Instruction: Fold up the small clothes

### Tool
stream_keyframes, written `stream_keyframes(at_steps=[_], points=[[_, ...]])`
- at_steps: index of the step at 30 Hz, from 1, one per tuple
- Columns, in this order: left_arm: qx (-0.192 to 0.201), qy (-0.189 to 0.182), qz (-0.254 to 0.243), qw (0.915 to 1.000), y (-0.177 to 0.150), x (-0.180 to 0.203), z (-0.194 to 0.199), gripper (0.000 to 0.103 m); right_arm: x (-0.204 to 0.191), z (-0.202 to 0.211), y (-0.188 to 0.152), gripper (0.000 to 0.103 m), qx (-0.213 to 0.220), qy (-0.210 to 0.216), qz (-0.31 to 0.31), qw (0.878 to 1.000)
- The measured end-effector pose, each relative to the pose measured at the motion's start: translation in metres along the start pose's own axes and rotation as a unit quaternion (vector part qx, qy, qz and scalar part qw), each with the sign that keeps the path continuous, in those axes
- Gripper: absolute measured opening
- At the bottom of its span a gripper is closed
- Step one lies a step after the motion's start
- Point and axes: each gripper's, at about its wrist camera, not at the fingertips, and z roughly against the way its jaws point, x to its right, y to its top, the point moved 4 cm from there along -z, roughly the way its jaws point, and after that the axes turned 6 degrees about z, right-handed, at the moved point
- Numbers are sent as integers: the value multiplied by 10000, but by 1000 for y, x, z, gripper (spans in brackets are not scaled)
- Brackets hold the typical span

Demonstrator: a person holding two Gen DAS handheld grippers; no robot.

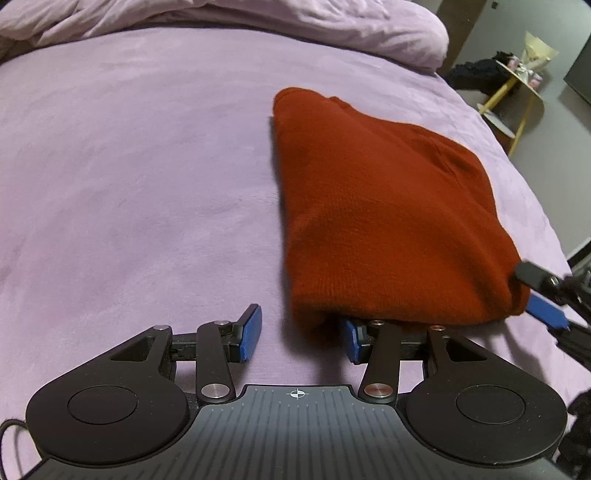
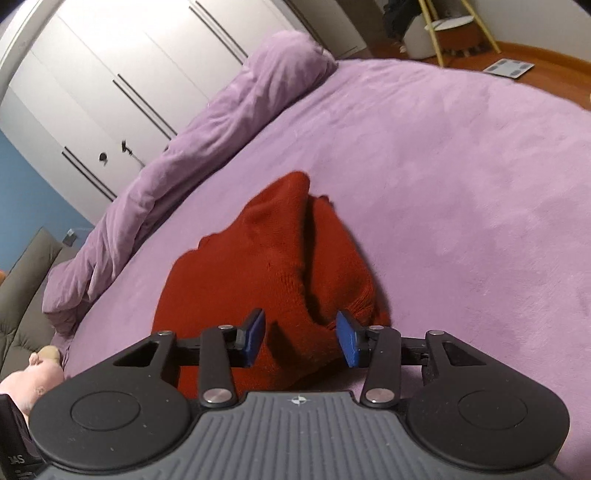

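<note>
A folded rust-red knitted garment (image 1: 388, 206) lies on the purple bed sheet (image 1: 129, 184). My left gripper (image 1: 301, 336) is at its near left corner, open; the left pad rests over bare sheet and the cloth's edge drapes over the right finger (image 1: 352, 339). My right gripper (image 1: 537, 295) shows at the garment's near right corner, its fingers either side of the edge. In the right wrist view the same gripper (image 2: 301, 338) is open, low over the garment (image 2: 258, 258), with a raised fold of cloth lying between the blue pads, which do not press on it.
A rolled purple duvet (image 1: 258, 22) lies along the far side of the bed (image 2: 461, 166). A yellow-legged side table (image 1: 517, 85) stands beyond the bed's right edge. White wardrobe doors (image 2: 110, 74), a grey sofa (image 2: 22, 288) and a soft toy (image 2: 26, 384) are on the left.
</note>
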Motion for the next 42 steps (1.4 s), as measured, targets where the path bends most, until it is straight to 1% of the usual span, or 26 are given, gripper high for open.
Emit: stream_keyframes(at_steps=[2,6,9,11,12,14,15,16,17,18,19,20,22,23,24,26,27,28,30,31,33,35,36,37,39,42], points=[[14,10,48,10000,0,-3,1,52,7,3,-7,44,-75,-22,-202,9998],[-17,65,104,9999,1,0,-1,52,17,-3,-22,46,-268,555,-817,9948],[-38,108,43,9999,2,6,-3,51,14,-8,-18,46,-32,917,-1070,9900],[-61,127,51,9999,3,7,-6,52,10,-14,-14,32,32,929,-1087,9897],[-67,137,90,9998,4,6,-8,53,7,-19,-13,18,-33,794,-1003,9918],[-81,118,153,9998,6,5,-8,53,2,-24,-10,13,-141,559,-800,9951],[-69,125,148,9998,6,4,-7,53,2,-20,-9,11,-35,821,-925,9923],[-42,145,140,9998,6,3,-5,53,6,-15,-7,11,119,1414,-1308,9812],[-14,152,132,9998,6,1,-3,53,14,-11,-6,10,286,2102,-1862,9593],[-1,159,127,9998,6,-1,-2,56,23,-9,-6,10,400,2517,-2304,9391],[7,167,143,9998,6,-3,-2,60,29,-8,-5,9,435,2508,-2386,9372],[7,144,177,9997,6,-6,-2,61,33,-8,-4,9,411,2102,-2110,9537],[-54,72,216,9997,5,-9,-3,61,33,-16,-7,9,17,1064,-1282,9860],[-74,66,192,9998,4,-10,-2,61,33,-23,-11,9,-240,703,-961,9926],[-104,76,130,9998,3,-10,0,61,33,-26,-15,10,-422,631,-816,9938],[-161,57,-24,9999,1,-13,7,61,31,-19,-13,13,-434,561,-621,9955],[-166,41,-75,9998,1,-17,12,61,31,-13,-9,22,-415,464,-531,9966],[-133,109,-123,9998,2,-20,19,59,30,-5,-6,34,-325,299,-456,9980],[109,316,-261,9991,5,-31,37,58,27,12,2,44,-29,-116,-161,9998],[275,391,-301,9984,7,-37,47,58,23,20,6,44,143,-238,17,9996],[469,549,-208,9972,11,-51,59,58,3,28,7,43,382,15,510,9980],[587,707,78,9957,14,-71,69,58,-28,21,2,43,330,425,1036,9932],[605,764,222,9950,14,-79,72,58,-46,13,-4,40,218,620,1304,9893],[589,826,373,9941,14,-87,73,58,-62,6,-10,32,123,756,1561,9848],[494,936,606,9925,12,-101,75,58,-93,-8,-23,23,43,880,2102,9737],[405,1016,676,9917,8,-111,77,58,-127,-31,-41,22,-66,1060,2608,9595]])
